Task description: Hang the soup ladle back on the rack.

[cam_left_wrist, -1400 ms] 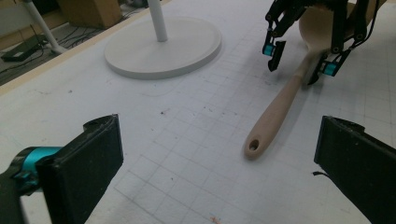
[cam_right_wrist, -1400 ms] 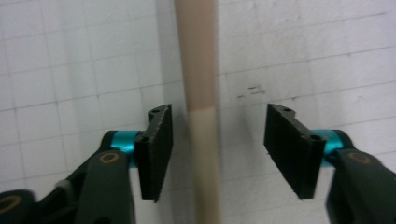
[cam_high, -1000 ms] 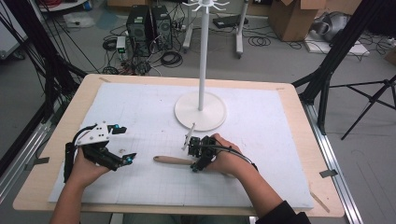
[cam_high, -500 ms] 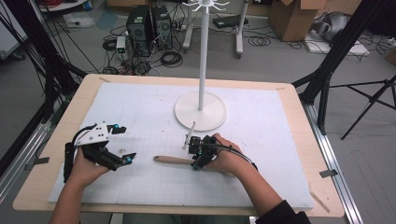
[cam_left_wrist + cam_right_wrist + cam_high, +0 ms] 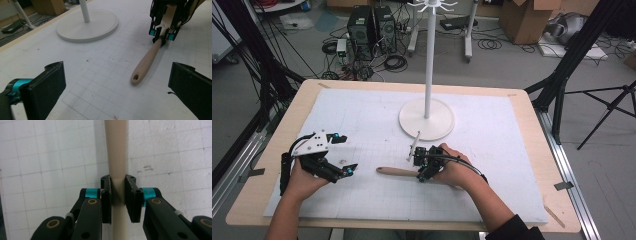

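Clamping the right gripper on the wooden handle after closing in; left gripper idling apart nearby. Next: lifting toward the stand.

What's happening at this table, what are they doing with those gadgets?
A person at the table holds a hand-held gripper in each hand. The right hand-held gripper has just been closing its jaws and now clamps the wooden handle of a utensil that lies flat on the white gridded mat. The left hand-held gripper rests nearby with its jaws wide open and empty. A white stand waits behind.
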A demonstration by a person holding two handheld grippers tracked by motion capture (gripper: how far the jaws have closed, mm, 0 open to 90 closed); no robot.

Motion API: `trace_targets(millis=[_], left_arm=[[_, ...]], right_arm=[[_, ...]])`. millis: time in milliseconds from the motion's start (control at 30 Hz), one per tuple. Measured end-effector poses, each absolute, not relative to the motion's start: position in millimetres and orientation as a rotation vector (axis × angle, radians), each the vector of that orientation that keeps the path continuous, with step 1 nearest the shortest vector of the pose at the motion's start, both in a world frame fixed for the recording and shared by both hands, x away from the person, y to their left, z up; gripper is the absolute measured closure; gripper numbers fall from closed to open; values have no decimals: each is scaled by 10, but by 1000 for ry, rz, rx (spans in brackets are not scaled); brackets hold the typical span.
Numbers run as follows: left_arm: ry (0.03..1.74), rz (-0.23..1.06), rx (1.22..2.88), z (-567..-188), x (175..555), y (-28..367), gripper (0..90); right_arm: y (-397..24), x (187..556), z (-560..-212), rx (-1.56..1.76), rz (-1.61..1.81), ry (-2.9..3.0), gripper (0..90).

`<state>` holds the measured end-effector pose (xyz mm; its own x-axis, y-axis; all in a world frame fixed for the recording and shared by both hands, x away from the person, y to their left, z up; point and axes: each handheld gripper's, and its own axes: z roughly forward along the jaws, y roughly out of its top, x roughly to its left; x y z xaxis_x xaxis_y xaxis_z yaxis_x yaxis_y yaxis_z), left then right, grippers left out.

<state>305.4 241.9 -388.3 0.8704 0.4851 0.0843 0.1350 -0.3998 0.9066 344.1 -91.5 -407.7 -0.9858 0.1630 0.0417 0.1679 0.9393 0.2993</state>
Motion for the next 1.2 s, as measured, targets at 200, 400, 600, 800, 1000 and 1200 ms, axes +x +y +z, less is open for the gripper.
trace_targets(millis=[200, 400, 600, 800, 1000, 1200], left_arm=[[453, 409, 1970, -3883, 3055, 2423, 17], [461, 408, 1965, -3891, 3056, 2424, 17], [459, 410, 1973, -3893, 3055, 2412, 17], [457, 407, 1974, -3894, 3053, 2403, 17], [456, 406, 1978, -3900, 3059, 2399, 16], [456, 403, 1977, -3901, 3056, 2394, 17]], right_arm=[[-952, 3466, -4064, -307, -488, -3063, 779], [-1082, 3483, -3923, -356, -600, -3049, 780], [-1302, 3487, -3717, -413, -763, -3047, 781], [-1552, 3512, -3533, -486, -914, -3028, 781], [-1777, 3524, -3313, -527, -1016, -3031, 780], [-1984, 3555, -3030, -583, -1128, -3028, 780]])
